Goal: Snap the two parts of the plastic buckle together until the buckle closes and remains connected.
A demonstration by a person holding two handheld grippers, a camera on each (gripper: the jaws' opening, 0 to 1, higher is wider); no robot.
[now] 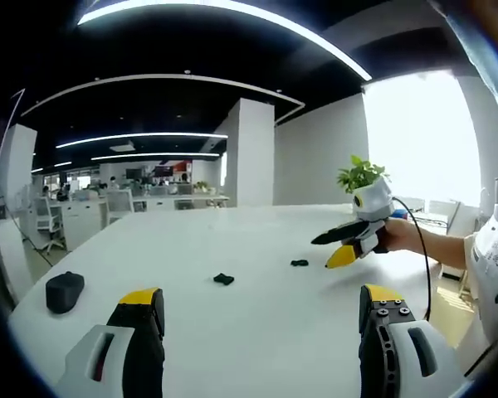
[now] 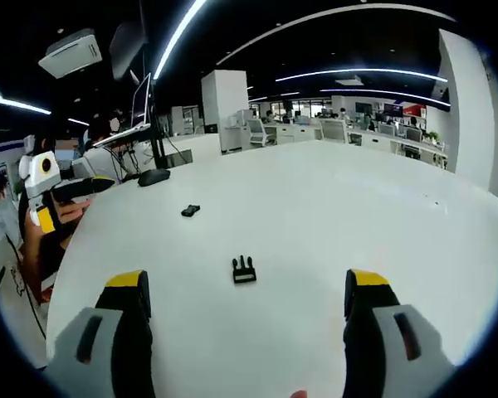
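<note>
Two black buckle parts lie apart on the white table (image 1: 257, 232). The pronged part (image 2: 244, 270) lies just ahead of my right gripper (image 2: 247, 282), between its wide open jaws and untouched; the left gripper view has it as a small dark piece (image 1: 299, 263). The other part (image 1: 223, 279) (image 2: 190, 211) rests ahead of my left gripper (image 1: 261, 295), which is open and holds nothing. A hand holds the right gripper (image 1: 330, 248) at the right of the left gripper view. At the left edge of the right gripper view the left gripper (image 2: 70, 195) hangs over the table's side.
A black mouse-shaped object (image 1: 64, 291) (image 2: 153, 176) sits near the table's edge. A potted plant (image 1: 361, 176) stands behind the right gripper. Office desks and chairs (image 1: 108, 207) fill the room beyond the table.
</note>
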